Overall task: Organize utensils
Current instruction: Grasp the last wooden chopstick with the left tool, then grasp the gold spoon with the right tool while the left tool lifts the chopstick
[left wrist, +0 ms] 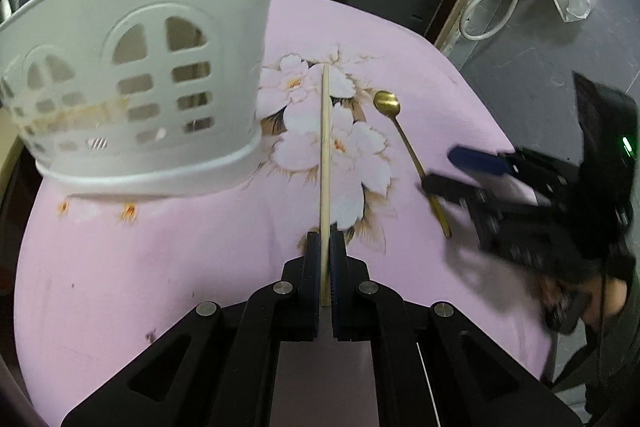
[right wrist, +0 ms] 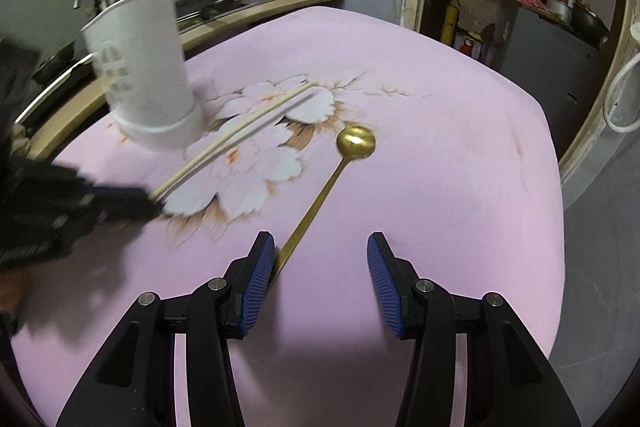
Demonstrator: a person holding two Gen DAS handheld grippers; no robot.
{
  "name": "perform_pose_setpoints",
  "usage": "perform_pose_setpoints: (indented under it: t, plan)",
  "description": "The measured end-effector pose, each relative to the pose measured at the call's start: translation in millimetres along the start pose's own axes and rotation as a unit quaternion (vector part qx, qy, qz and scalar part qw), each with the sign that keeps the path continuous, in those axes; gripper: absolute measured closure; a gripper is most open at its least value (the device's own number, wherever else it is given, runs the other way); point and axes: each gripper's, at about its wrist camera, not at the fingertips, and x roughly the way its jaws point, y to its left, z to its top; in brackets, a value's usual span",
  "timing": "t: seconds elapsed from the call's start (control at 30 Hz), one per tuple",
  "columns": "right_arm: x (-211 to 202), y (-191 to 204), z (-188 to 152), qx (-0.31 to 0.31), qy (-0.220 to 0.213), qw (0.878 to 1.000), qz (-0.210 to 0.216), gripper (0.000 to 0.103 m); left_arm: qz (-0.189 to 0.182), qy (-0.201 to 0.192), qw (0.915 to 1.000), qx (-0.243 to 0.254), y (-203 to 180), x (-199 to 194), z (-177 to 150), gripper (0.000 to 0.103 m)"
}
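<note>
White perforated utensil holder [left wrist: 132,83] upright at left of pink floral worktop [left wrist: 120,267], rim tilted in fisheye. Just right of it, left gripper [left wrist: 325,251], jaws clamped on near end of wooden chopstick [left wrist: 325,147], stick pointing away over flower print. Further right, gold spoon [right wrist: 355,141] flat on worktop, bowl far, handle near. Right gripper [right wrist: 321,247] jaws half-wide, straddling spoon handle; left pad [right wrist: 260,267] beside handle, no grip.

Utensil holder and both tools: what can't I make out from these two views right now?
- Utensil holder interior: both views show only its outer wall.
- Chopstick rear end: left view, hidden between the left tool pads.
- Spoon handle end: right view, behind the right tool finger; left view blurred.
</note>
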Motion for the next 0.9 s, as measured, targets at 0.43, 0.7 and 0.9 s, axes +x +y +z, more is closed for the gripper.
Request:
perform_pose_setpoints:
  t: [0.43, 0.7, 0.9]
  plan:
    - [39, -22, 47, 0.022, 0.012, 0.999, -0.02, 0.055, 0.0, 0.041, 0.9988, 0.027, -3, -1, 18, 0.098]
    - [52, -27, 58, 0.027, 0.018, 0.999, -0.015, 0.055, 0.01, 0.033, 0.9992, 0.022, -2, 11, 33, 0.098]
    - [57, -25, 60, 0.021, 0.019, 0.999, -0.02, 0.057, 0.026, 0.028, 0.999, 0.025, -10, 20, 37, 0.098]
